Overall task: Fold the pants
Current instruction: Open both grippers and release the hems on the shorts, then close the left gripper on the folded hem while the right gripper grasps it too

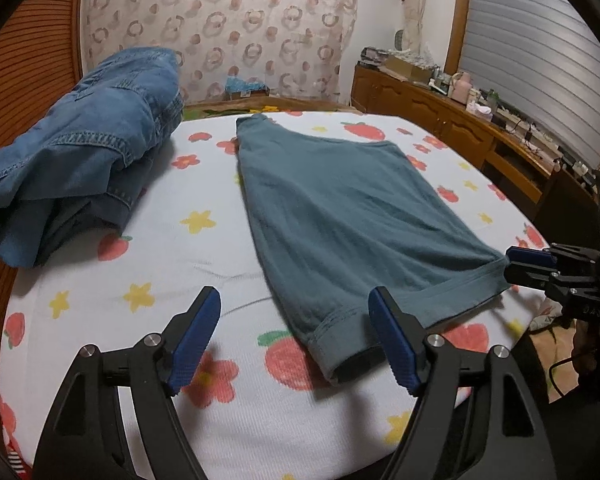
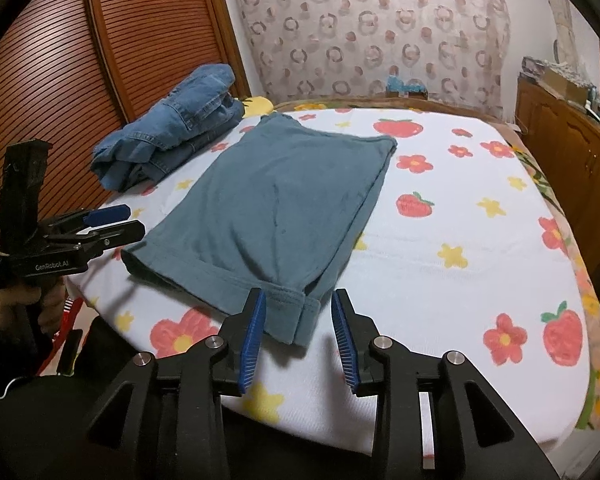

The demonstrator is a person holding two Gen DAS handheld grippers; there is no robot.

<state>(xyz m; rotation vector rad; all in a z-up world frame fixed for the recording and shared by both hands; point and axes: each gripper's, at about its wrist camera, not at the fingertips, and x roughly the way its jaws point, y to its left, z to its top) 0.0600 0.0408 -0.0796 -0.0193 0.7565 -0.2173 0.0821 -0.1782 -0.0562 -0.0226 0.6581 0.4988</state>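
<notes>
Teal pants point(image 1: 340, 208) lie folded flat on the bed, hems toward me. My left gripper point(image 1: 294, 296) stands wide open over the near hem corner, which rests on the sheet beside its right finger point(image 1: 392, 340), unpressed. In the right wrist view the pants point(image 2: 284, 196) fill the middle, and my right gripper point(image 2: 299, 300) is open with the other hem corner lying loose between its blue pads. Each gripper shows in the other's view: the right gripper point(image 1: 520, 264) at the hem's far end, the left gripper point(image 2: 120, 222) at the pants' left corner, held by a hand point(image 2: 4, 308).
A heap of blue jeans point(image 1: 92, 152) point(image 2: 180, 140) lies at the bed's back left. The white sheet point(image 2: 460, 232) has a fruit and flower print. A wooden cabinet point(image 1: 440, 120) with clutter runs along the right; a louvred wooden door point(image 2: 80, 80) stands on the left.
</notes>
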